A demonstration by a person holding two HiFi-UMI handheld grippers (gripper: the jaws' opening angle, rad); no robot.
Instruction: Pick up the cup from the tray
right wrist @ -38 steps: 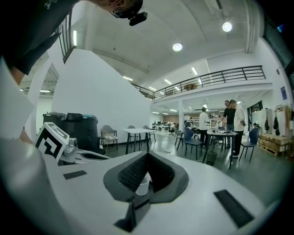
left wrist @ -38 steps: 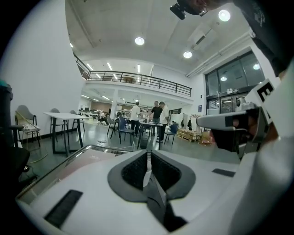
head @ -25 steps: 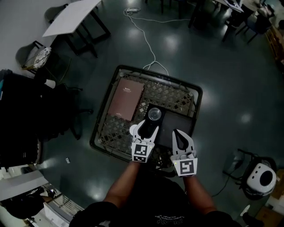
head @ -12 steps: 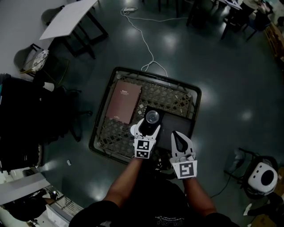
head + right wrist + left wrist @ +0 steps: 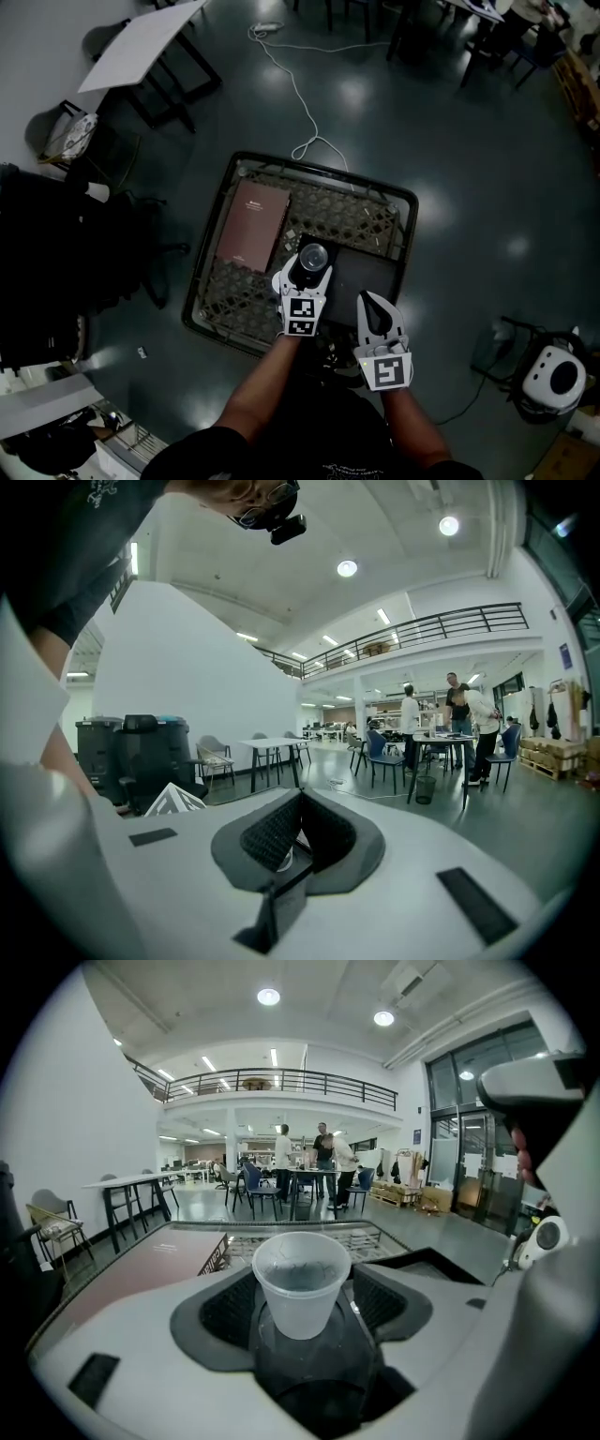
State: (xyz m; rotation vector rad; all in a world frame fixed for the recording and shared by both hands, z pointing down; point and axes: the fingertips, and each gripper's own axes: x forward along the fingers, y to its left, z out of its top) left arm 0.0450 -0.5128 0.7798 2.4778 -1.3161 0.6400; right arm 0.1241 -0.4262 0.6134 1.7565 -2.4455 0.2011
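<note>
- Cup (image 5: 300, 1286): translucent white plastic, upright, at the 9 o'clock end of the dark tray (image 5: 373, 267). Whether it holds anything cannot be told.
- Setting: the tray lies on a rimmed lattice worktop (image 5: 234, 286). A brown book (image 5: 255, 225) sits at 10 o'clock of the cup, apart from it.
- Left hand-held gripper (image 5: 305, 275): jaws spread wide, having just been opening. The cup stands centred between them with a slim gap at each pad (image 5: 228, 1309), and nothing is gripped yet.
- Right hand-held gripper (image 5: 367, 302): near the cup, at its 5 o'clock, with jaws drawn together and holding nothing.
- Step in hand, as judged: the approach looks finished, and the close and the lift are not yet done.
- Closing: bring both pads in evenly so the cup is not nudged sideways along the tray. Take the wall below the rim, where the taper gives the pads a seat.
- Pressure: thin plastic of this kind is likely to buckle, so stop closing as soon as the wall is firmly held.
- Lift: raise straight up with the rim level, clear of the tray before any sideways travel.
- Risk: an off-centre squeeze could tip the cup towards 12 o'clock, out of the jaws.
- Right gripper: best kept where it is, clear of the lift path.
</note>
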